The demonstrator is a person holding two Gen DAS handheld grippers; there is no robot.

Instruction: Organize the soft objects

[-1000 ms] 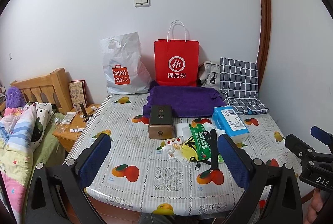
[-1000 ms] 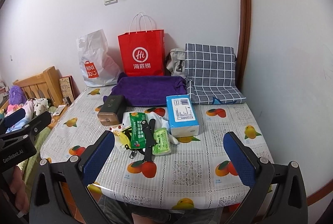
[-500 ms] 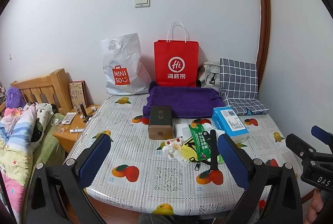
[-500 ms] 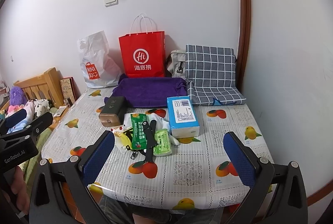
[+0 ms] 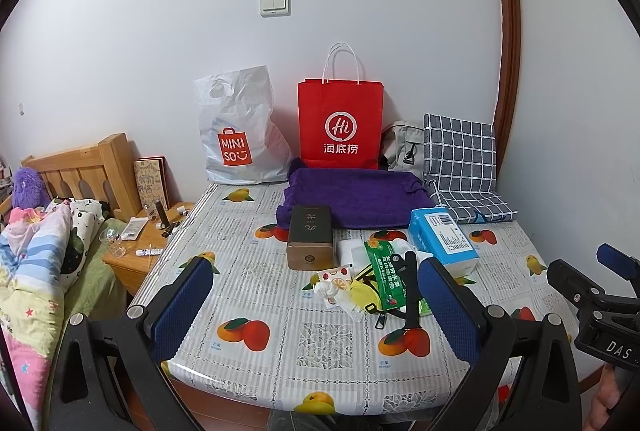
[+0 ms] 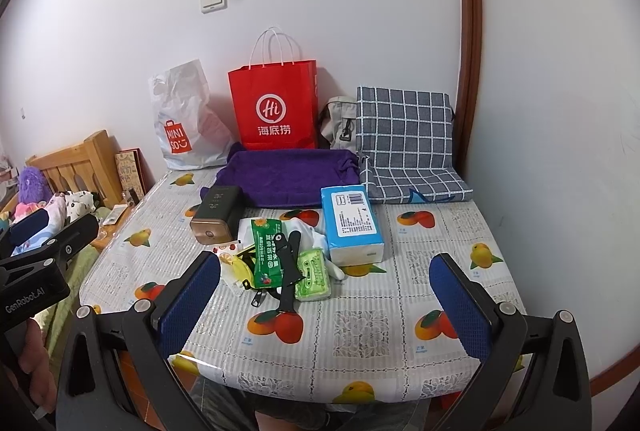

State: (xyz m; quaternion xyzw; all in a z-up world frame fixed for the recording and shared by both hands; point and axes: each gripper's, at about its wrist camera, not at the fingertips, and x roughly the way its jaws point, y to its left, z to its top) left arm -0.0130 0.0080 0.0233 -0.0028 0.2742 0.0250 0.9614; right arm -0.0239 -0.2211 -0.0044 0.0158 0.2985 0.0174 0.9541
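The purple towel [image 5: 352,199] lies folded at the back of the table [image 5: 280,331], just in front of the red paper bag [image 5: 340,123], exactly as it did a second ago, with the clutter pile and blue tissue pack [image 5: 442,243] unmoved nearer the front. The fruit-print cloth covers the table against a white wall. Both the left gripper [image 5: 316,311] and right gripper [image 6: 324,303] hover level at the near edge, jaws spread wide, holding nothing.

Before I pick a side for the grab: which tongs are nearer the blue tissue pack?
Right. The right tongs sit front-on to the blue tissue pack; the left tongs are off to its left.
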